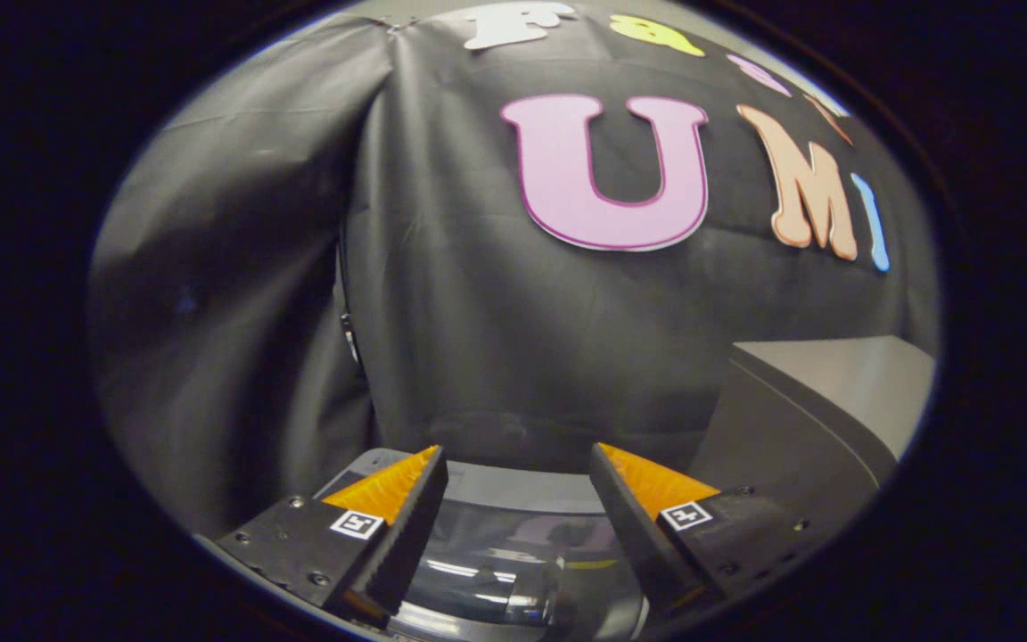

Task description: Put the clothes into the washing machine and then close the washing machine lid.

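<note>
The gripper is held level and low, looking straight ahead at the booth's black cloth wall, with its two fingers spread wide and nothing between them. Each finger has a black ribbed pad on the inner face and an orange wedge on top, and each black mount carries a small square black-and-white marker tag; the tags hold a pattern, not readable writing. Below and between the fingers lies the washing machine lid, a dark glossy curved pane with a grey rim just ahead of the fingertips, reflecting light streaks. To the right, beyond the right finger, stands a grey box-like unit with a sloped top. No clothes can be made out.
</note>
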Tool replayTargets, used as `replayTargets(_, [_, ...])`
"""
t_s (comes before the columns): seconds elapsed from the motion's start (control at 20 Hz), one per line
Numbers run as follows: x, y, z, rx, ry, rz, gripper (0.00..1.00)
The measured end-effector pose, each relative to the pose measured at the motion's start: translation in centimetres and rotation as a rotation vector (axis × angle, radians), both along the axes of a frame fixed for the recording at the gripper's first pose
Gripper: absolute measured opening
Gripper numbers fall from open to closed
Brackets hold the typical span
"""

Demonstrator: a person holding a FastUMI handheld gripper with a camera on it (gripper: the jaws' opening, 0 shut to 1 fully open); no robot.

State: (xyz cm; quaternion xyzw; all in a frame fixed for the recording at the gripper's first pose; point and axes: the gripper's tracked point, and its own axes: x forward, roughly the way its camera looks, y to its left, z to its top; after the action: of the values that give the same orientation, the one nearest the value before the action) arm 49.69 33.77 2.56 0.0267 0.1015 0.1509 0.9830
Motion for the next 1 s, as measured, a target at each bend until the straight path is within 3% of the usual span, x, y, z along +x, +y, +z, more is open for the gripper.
replayTargets(0.2, [-0.3, -0.9, 2.5, 0.073, -0.09, 0.046, 0.97])
replayTargets(0.45, [-4.0, -3.8, 6.2, 0.162, -0.142, 0.068, 0.97])
replayTargets(0.75, [-7.4, -10.3, 9.9, 0.28, -0.203, 0.027, 0.96])
replayTargets(1.0, [-10.8, -17.6, 12.0, 0.287, -0.293, -0.053, 0.96])
